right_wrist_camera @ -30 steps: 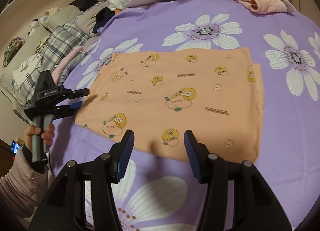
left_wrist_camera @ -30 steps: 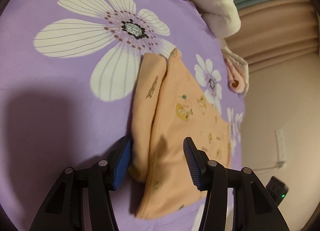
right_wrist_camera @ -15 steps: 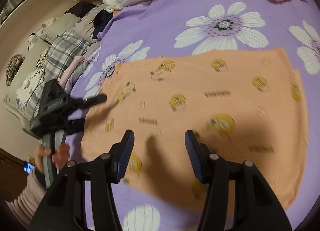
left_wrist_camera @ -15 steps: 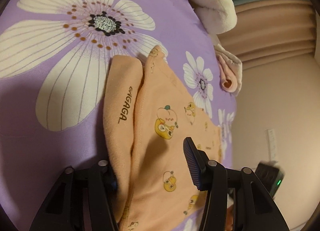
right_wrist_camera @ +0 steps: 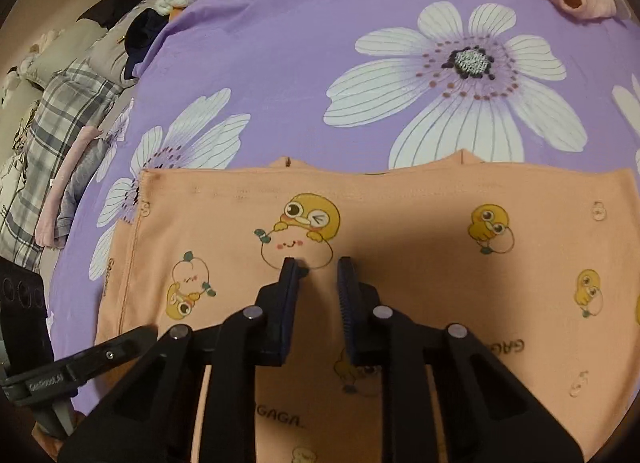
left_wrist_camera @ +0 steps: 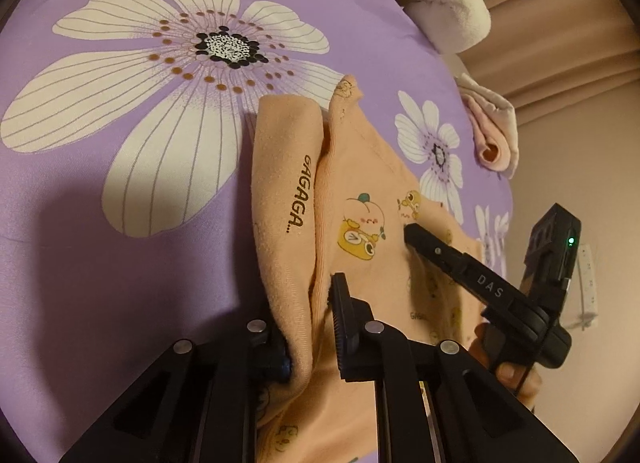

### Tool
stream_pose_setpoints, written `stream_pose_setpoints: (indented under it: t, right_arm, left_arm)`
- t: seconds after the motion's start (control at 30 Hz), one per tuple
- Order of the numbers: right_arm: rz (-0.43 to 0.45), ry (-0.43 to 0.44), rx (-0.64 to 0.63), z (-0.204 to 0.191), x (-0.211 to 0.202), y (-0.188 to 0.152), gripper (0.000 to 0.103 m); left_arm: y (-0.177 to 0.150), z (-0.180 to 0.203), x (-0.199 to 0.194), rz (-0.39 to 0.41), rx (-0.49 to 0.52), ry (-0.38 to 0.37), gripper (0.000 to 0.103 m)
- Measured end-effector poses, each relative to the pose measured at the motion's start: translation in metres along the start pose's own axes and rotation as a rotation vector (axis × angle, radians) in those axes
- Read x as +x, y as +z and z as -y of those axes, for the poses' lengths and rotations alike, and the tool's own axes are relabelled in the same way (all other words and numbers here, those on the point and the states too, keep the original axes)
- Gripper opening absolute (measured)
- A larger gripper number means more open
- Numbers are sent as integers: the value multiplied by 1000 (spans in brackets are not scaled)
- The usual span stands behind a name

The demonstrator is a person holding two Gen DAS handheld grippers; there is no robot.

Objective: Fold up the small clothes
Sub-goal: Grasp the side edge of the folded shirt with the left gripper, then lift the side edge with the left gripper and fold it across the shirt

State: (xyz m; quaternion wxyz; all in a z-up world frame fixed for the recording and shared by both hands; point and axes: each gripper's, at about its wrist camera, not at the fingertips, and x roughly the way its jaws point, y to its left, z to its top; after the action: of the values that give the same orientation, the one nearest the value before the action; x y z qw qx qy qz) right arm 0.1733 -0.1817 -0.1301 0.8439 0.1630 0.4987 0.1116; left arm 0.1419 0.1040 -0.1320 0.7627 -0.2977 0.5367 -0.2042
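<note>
Left gripper [left_wrist_camera: 310, 327], jaws just closed, pinches a raised fold at the edge of the peach cotton garment printed with yellow chicks [left_wrist_camera: 360, 199], which lies on the purple bedsheet with large white flowers [left_wrist_camera: 120, 223]; bare sheet spreads to the left. Right gripper [right_wrist_camera: 318, 277] (seen from its own camera) has just narrowed its black ribbed jaws to a small gap, tips down on the flat garment [right_wrist_camera: 420, 255]; whether cloth is caught, I cannot tell. Open sheet [right_wrist_camera: 300, 43] lies beyond the garment's far edge.
</note>
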Motion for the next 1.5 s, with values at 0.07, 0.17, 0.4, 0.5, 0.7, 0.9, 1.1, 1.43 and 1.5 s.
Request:
stream_pose_setpoints:
  t: [0.07, 0.17, 0.4, 0.5, 0.7, 0.9, 1.1, 1.43, 1.5]
  right_arm:
    - [-10, -10, -20, -2, -5, 1, 20]
    - [-10, -2, -46, -6, -22, -7, 21]
    - [-17, 24, -121, -12, -53, -58, 22]
    - [-46, 26, -102, -5, -49, -75, 23]
    - [-22, 17, -120, -11, -55, -93, 24]
    - [-18, 80, -123, -11, -75, -106, 23]
    - [40, 121, -42, 8, -96, -104, 23]
    - [155, 123, 113, 62, -137, -106, 23]
    - [177, 126, 140, 75, -145, -108, 23]
  left_arm:
    - [0, 0, 0, -1, -2, 2, 13]
    - [0, 1, 1, -2, -2, 6, 13]
    - [1, 7, 2, -2, 4, 29, 13]
    - [0, 11, 1, 2, 5, 39, 13]
    - [-2, 17, -3, 16, 8, 56, 13]
    - [-3, 27, -15, 46, 19, 47, 7]
    - [-6, 47, -18, 65, 54, 58, 6]
    - [-9, 106, -23, 79, 172, 40, 5]
    - [-13, 120, -20, 72, 204, 46, 5]
